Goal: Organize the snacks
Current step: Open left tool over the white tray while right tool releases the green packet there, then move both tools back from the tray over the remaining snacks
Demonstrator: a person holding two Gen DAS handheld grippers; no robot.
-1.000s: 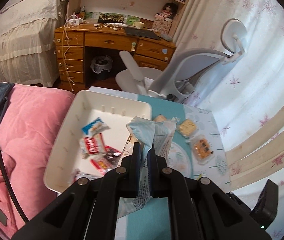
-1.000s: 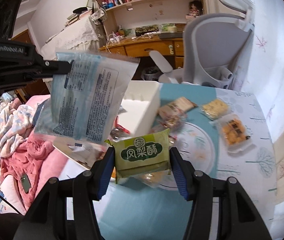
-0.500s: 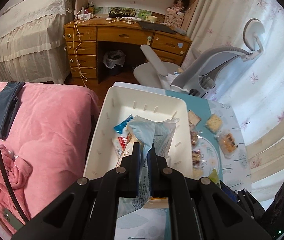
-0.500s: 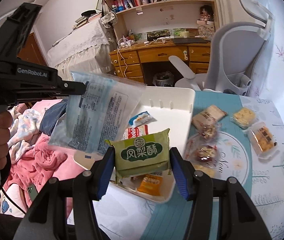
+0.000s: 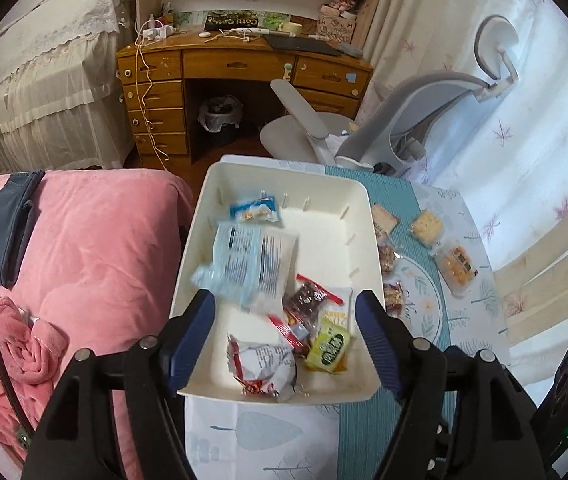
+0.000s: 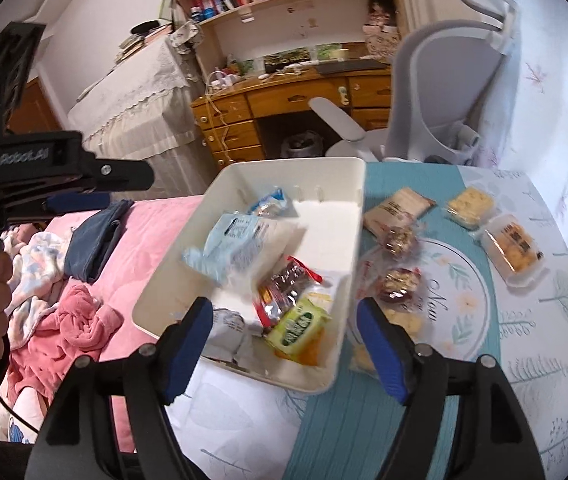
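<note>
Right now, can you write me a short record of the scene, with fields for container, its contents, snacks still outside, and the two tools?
container: white plastic bin on the patterned tablecloth
contents: pale blue clear bag, green pastry packet, several small wrappers
outside: orange cake in clear tray, yellow square cake, brown flat packet
left tool: jaws opening, nothing between the pads
right tool: jaws opening, nothing held

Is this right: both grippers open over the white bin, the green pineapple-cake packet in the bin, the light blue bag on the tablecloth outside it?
Not quite. The light blue bag is in the white bin, as the left wrist view shows. The green packet is in there too; both grippers' jaws are opening with nothing between them.
</note>
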